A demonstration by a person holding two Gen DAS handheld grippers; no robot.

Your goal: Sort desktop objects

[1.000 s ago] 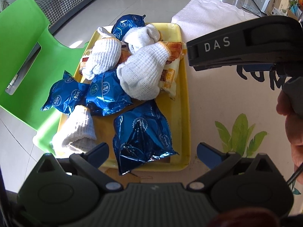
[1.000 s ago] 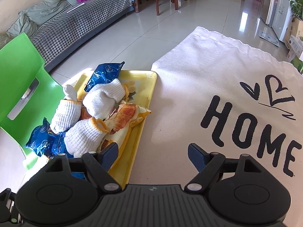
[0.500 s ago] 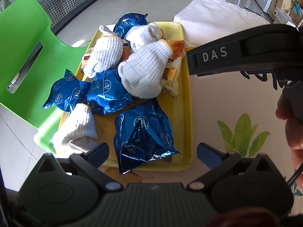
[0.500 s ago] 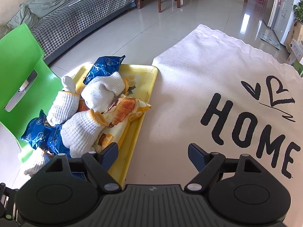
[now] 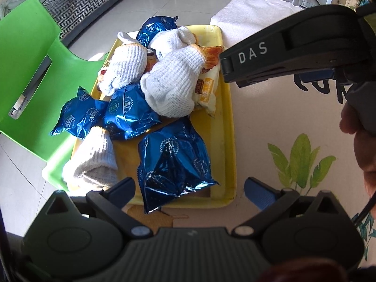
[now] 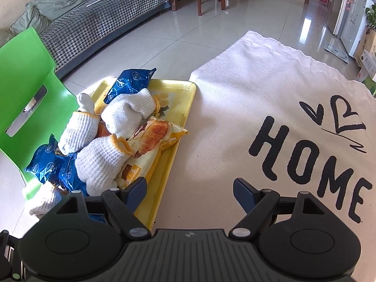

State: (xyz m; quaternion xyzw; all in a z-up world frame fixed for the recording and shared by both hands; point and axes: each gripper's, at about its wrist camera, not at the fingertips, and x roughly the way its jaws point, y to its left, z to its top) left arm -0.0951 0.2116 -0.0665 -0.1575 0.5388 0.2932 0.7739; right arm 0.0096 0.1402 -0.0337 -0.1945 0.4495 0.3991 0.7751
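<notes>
A yellow tray point(image 5: 226, 122) holds several blue foil snack packets, white knitted gloves and a yellow bread packet point(image 5: 206, 82). My left gripper point(image 5: 189, 190) hangs open above the tray's near end, and the nearest blue packet point(image 5: 174, 162) lies just beyond its fingertips, untouched. A white glove point(image 5: 171, 87) lies on the pile's middle. My right gripper point(image 6: 190, 192) is open and empty over the tablecloth, just right of the tray point(image 6: 181, 117). Its left fingertip sits by the bread packet point(image 6: 150, 141). Its black body point(image 5: 282, 54) crosses the left wrist view at upper right.
A green plastic chair point(image 5: 30, 70) stands close against the tray's left side. A white cloth bag point(image 6: 258, 89) printed HOME lies right of the tray. A person's hand point(image 5: 359, 145) holds the right gripper. Beyond are a tiled floor and a sofa point(image 6: 94, 23).
</notes>
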